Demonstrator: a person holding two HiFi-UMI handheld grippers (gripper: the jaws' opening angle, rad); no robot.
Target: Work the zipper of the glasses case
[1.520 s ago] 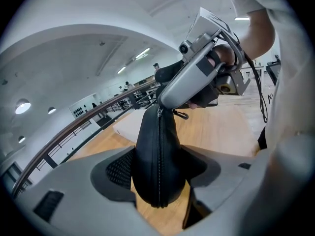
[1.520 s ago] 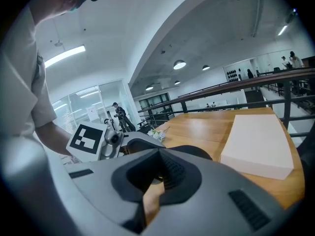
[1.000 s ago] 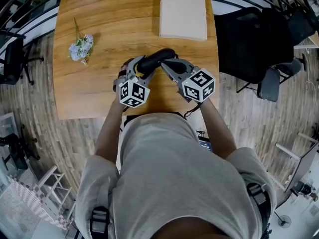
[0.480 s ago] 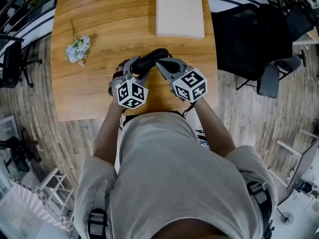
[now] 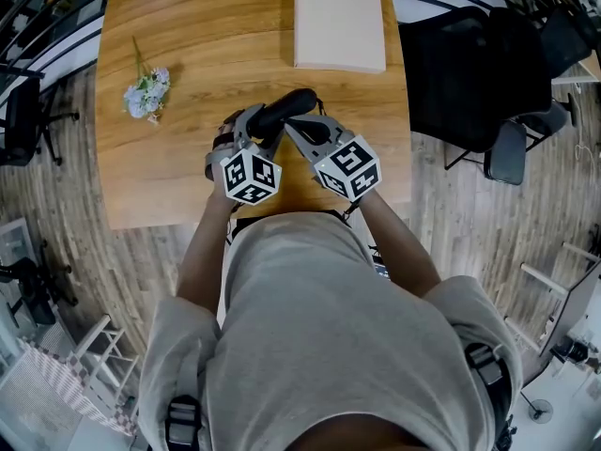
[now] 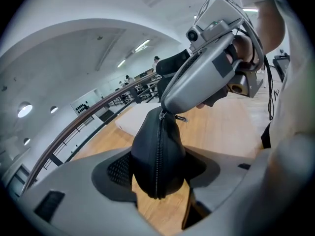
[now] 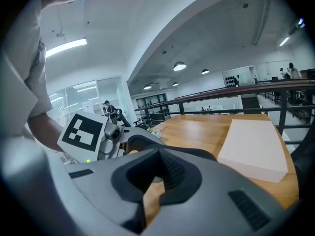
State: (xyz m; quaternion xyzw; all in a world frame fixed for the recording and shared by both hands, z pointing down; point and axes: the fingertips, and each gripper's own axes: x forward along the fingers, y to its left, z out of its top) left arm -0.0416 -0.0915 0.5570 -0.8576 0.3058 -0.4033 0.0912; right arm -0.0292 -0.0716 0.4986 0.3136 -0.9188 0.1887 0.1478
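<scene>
My left gripper (image 5: 254, 132) is clamped on the black glasses case (image 6: 157, 156), pads pressed to its two sides. It holds the case up above the table (image 5: 178, 181), over the middle of the near edge. The white box (image 5: 339, 22) lies well apart at the far edge.

What matters is how the zipper (image 6: 158, 166) lies. It runs along the case's long axis, straight away from my left jaws, and the seam is closed all down the side I can see. The slider (image 6: 162, 113) sits at the far end, away from my left pads.

My right gripper (image 5: 291, 127) is clenched, jaws fully together, and its tip touches the case right at that slider. A small metal tab shows just beside the tip, and I cannot tell whether it is pinched.

The right hand is the nearer one, so I judge it does the pulling: along the seam toward my left jaws, not across it, while the left only braces.
</scene>
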